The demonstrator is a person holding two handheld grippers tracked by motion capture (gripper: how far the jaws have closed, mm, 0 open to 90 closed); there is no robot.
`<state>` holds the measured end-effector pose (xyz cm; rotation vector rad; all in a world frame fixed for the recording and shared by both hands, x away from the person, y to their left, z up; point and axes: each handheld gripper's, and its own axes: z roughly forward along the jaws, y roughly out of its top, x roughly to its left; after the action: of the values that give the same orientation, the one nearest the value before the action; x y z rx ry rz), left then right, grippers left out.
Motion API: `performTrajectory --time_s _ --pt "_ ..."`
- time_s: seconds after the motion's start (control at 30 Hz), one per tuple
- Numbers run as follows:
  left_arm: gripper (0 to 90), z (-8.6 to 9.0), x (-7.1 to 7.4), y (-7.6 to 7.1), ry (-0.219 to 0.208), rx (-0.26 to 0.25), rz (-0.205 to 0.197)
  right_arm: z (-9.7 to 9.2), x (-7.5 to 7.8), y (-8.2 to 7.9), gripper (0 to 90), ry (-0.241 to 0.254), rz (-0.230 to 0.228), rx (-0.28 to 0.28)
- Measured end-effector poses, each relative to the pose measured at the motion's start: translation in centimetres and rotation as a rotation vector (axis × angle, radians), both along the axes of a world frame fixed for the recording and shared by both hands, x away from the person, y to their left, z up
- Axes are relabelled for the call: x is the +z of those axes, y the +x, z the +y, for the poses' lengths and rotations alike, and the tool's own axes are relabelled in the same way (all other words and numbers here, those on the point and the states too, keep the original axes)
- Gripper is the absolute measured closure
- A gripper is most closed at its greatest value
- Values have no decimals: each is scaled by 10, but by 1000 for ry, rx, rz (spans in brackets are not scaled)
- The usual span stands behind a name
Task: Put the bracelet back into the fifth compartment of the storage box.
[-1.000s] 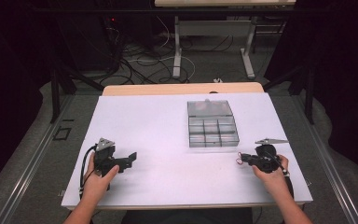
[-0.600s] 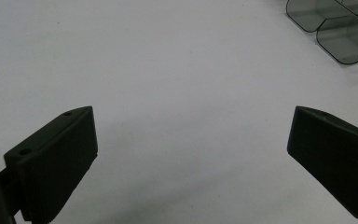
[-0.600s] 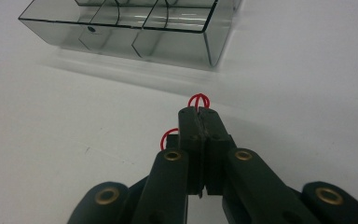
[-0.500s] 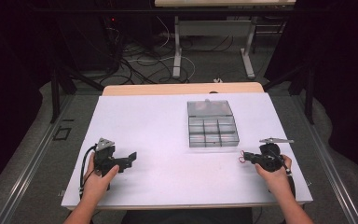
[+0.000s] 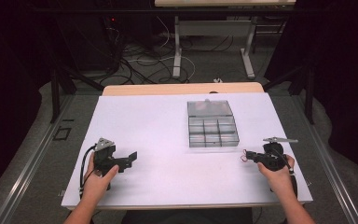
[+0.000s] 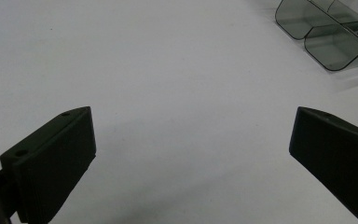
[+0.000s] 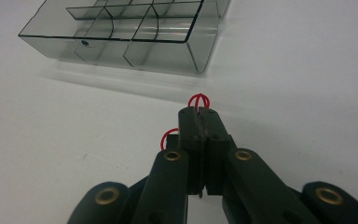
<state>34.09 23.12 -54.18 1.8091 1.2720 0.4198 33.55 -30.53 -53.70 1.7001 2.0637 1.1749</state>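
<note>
Now, at about 8 o'clock on the white tabletop (image 5: pixel 168 135), the person's left hand (image 5: pixel 95 179) holds the left gripper (image 5: pixel 129 158) low over the surface, its 2 black jaws pointing toward 3 o'clock. In the left gripper view those jaws stand wide apart with nothing between them, bare white tabletop showing in the gap, and a corner of the clear compartment box (image 6: pixel 328 28) sits at 1 o'clock in that picture.

Toward 1 o'clock from the tabletop's centre lies the clear compartment box (image 5: pixel 212 123), a smoky transparent tray split into small cells, with its lid section open at the far side. It rests flat on the surface, well apart from both grippers.

At about 4 o'clock, the right hand (image 5: pixel 277 175) holds the right gripper (image 5: pixel 246 157), aimed toward 9 o'clock. In the right gripper view the jaws are pressed together on a small red wire loop (image 7: pixel 198 100), which pokes out past the tips; a second red curl shows just beside the left jaw. The box's near wall stands ahead of the tips, near but not touching.
</note>
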Motion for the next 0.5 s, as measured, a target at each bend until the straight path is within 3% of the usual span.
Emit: performTrajectory --time_s 0.47,0.5 --pt "4 0 0 -1 2 -10 -8 -3 3 -1 897 8 -7 -8" --pt "4 1 1 -1 5 -22 5 -3 3 -1 897 11 -5 -10"
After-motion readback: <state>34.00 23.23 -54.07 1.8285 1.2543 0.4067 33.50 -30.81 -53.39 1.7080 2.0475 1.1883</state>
